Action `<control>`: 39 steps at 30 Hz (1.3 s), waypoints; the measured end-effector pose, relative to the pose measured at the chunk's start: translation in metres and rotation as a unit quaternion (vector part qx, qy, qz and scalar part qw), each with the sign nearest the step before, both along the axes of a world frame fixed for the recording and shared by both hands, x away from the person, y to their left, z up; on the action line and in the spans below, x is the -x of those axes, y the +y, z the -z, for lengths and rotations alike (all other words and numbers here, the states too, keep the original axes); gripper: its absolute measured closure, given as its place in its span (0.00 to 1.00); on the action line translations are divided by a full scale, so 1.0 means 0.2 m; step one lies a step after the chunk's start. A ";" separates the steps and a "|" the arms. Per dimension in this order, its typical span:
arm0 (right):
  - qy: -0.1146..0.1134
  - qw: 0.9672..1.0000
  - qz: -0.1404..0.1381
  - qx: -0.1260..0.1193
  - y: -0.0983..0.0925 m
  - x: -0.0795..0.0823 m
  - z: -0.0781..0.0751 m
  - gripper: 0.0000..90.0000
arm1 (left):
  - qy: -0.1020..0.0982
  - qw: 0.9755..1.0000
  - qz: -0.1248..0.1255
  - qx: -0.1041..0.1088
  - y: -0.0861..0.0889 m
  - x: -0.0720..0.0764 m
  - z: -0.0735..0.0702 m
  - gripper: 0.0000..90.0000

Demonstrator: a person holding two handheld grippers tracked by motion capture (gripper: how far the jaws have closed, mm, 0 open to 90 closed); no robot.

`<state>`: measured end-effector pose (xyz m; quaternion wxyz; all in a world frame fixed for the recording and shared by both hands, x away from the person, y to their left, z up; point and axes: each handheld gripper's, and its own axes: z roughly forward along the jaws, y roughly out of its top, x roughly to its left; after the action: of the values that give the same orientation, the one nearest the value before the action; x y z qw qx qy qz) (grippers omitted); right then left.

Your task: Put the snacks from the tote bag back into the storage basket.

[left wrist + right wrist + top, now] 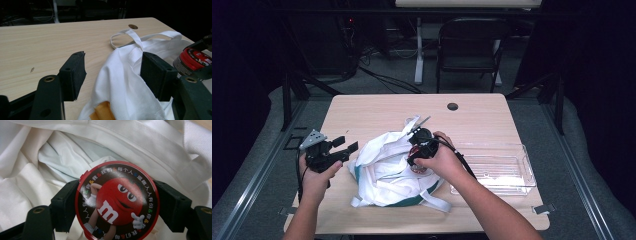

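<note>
A white cloth bag (pixel 387 170) with a green bottom edge lies crumpled on the wooden table (pixel 377 112). My right gripper (pixel 418 152) is shut on a round candy tub with a red lid (pixel 117 201), held over the bag's opening (pixel 75 155). That tub (pixel 192 61) sits at the right edge of the left gripper view. At the bag's left edge my left gripper (pixel 343 149) stands open, a fold of the white bag (pixel 125 82) lying between its pads (pixel 75 73) without being pinched. Something orange (pixel 103 112) peeks from under the cloth.
A clear plastic bin (pixel 494 167) stands on the table to the right of the bag. A grommet hole (pixel 452 106) marks the far middle of the table. Beyond the table is a dark folding chair (pixel 469 47) and cables on the floor.
</note>
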<state>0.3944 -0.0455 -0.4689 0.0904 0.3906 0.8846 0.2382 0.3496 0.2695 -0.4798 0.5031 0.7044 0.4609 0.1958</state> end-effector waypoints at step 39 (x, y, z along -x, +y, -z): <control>-0.020 0.999 -0.026 0.012 -0.02 0.11 -0.33 0.28 | 0.000 1.000 -0.002 0.000 0.00 0.00 0.00 0.41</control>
<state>0.3719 -0.0489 -0.4036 0.1063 0.3617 0.8951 0.2380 0.3492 0.2702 -0.4797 0.5032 0.7034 0.4618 0.1968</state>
